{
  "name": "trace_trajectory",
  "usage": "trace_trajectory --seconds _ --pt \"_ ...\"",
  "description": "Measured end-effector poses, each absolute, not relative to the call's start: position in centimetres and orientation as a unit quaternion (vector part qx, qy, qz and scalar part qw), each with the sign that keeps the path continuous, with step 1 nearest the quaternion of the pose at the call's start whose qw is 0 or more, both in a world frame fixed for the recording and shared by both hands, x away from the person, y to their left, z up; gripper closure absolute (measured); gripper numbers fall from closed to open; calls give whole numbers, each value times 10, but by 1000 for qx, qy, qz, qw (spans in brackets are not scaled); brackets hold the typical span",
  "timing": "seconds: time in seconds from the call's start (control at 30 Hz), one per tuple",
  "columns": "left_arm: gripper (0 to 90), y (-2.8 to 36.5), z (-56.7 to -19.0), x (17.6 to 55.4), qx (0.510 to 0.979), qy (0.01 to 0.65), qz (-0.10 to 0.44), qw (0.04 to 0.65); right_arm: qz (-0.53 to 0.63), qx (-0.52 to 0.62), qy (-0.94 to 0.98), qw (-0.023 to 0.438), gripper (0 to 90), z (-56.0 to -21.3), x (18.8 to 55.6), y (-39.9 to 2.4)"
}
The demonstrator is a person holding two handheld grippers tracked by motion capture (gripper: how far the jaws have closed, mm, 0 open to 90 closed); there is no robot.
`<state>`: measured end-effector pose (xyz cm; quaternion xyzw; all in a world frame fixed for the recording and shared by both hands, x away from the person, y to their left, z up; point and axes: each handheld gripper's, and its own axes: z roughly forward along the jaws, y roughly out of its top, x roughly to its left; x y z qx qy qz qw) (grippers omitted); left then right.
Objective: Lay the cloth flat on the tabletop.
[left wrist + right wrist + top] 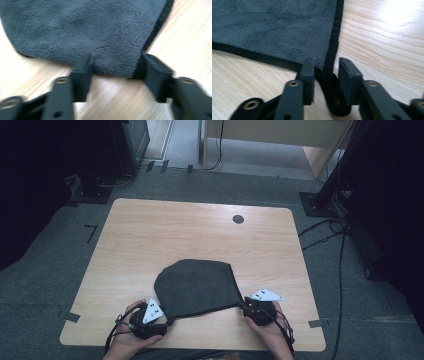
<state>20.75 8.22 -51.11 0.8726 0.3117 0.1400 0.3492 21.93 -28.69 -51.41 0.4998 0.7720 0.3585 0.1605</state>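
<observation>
In the right gripper view, the jaws of the right gripper (325,75) are seen set narrowly apart with the black-bound corner of the dark grey cloth (274,27) between them; the hem curls down between the pads, and it cannot be told whether the pads press on it. In the left gripper view, the jaws of the left gripper (116,67) stand wider apart, and the fluffy near edge of the cloth (82,27) lies between them, its black hem just beside the right-hand jaw; no pinch on the fabric can be made out.

In the high view, the left gripper (161,314) is found at the lower left of the cloth (197,287) and the right gripper (248,307) at its lower right, each carried by a hand entering from the bottom of the frame. The cloth is spread flat in the lower middle of the frame, on the near half of the counter (150,235), its far edge rounded.

The counter is a light wood-grain top with rounded corners; a small dark round cap (238,219) is set near its far edge. Grey carpet (45,285) surrounds it, marked with short strips of dark tape (71,317). Black cables (335,235) trail across the floor at the right, a black stand base (317,202) is planted at the upper right, and pale wooden furniture (280,140) is seen along the top of the frame.
</observation>
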Motion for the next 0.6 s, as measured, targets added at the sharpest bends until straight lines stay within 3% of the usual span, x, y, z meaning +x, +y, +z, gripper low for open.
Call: trace_trajectory --seconds 0.03,0.17,0.43,0.53,0.6 --pt "589 83 -511 208 873 311 135 351 360 495 775 158 758 -514 219 -287" --pt "758 87 -510 210 871 311 117 361 357 482 784 162 821 -513 217 -283" --pt "797 92 -484 214 851 303 129 410 416 466 761 173 867 -489 214 -280" --pt "805 93 -461 234 834 310 139 434 449 429 758 199 872 -453 236 -265" --pt "809 90 -427 268 819 326 177 439 459 407 757 224 873 -427 261 -252"
